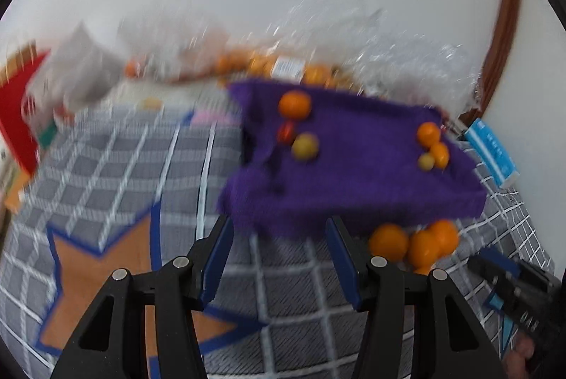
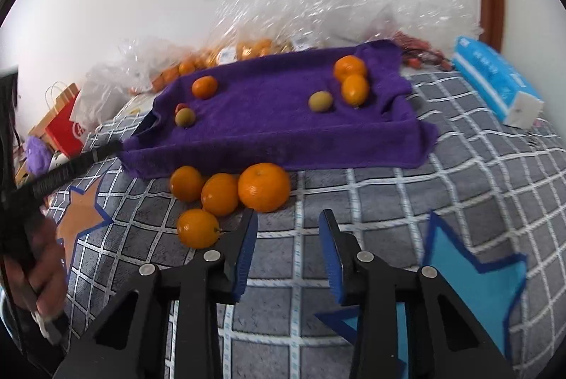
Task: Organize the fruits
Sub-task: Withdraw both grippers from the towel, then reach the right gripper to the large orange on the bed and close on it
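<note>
A purple towel (image 2: 269, 117) lies on a grey checked bedspread (image 2: 353, 202); it also shows in the left wrist view (image 1: 353, 167). On it lie oranges (image 2: 349, 67), a green fruit (image 2: 320, 101), another orange (image 2: 204, 87), a second green fruit (image 2: 184, 116) and a small red fruit (image 1: 286, 130). Several oranges (image 2: 263, 187) sit in front of the towel, also seen from the left (image 1: 388, 243). My right gripper (image 2: 287, 223) is open and empty just right of them. My left gripper (image 1: 279, 230) is open and empty at the towel's near edge.
Clear plastic bags with more oranges (image 2: 247, 46) lie behind the towel against the wall. A blue tissue pack (image 2: 495, 82) lies at the right. A red paper bag (image 2: 67, 128) stands at the left. The other gripper's handle (image 2: 63, 170) crosses the left of the right view.
</note>
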Tool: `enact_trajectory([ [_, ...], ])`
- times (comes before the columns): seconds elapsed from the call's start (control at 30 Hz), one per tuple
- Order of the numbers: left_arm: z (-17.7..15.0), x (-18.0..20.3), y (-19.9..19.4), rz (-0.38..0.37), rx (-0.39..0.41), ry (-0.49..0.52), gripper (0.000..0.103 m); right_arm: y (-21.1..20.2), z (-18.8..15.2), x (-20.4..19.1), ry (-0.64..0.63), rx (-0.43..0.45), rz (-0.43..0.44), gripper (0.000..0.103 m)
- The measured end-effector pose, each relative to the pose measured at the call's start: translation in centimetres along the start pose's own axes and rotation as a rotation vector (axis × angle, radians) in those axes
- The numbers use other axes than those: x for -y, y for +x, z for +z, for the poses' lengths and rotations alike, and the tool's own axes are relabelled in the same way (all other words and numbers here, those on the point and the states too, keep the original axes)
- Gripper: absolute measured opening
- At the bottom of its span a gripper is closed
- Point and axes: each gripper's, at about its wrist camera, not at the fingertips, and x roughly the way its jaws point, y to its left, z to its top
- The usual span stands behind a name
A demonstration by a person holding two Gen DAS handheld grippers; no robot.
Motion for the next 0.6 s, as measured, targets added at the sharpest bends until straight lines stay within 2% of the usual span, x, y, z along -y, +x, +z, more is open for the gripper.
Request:
enact_trajectory([
  [0.17, -1.3, -1.8, 1.2, -0.018, -0.038, -0.079, 0.052, 1.1, 0.9, -1.1, -0.026, 0.002, 0.044, 0.037],
  [0.27, -1.6, -2.3, 0.7, -0.059, -0.023, -0.104, 0.052, 1.9, 1.3, -1.5, -0.043, -0.011, 0.052, 0.037],
  [0.6, -1.8, -3.1, 1.0, -0.111, -0.05, -0.152, 0.052, 3.2, 1.9, -1.5, -0.093, -0.003, 0.001, 0.038],
])
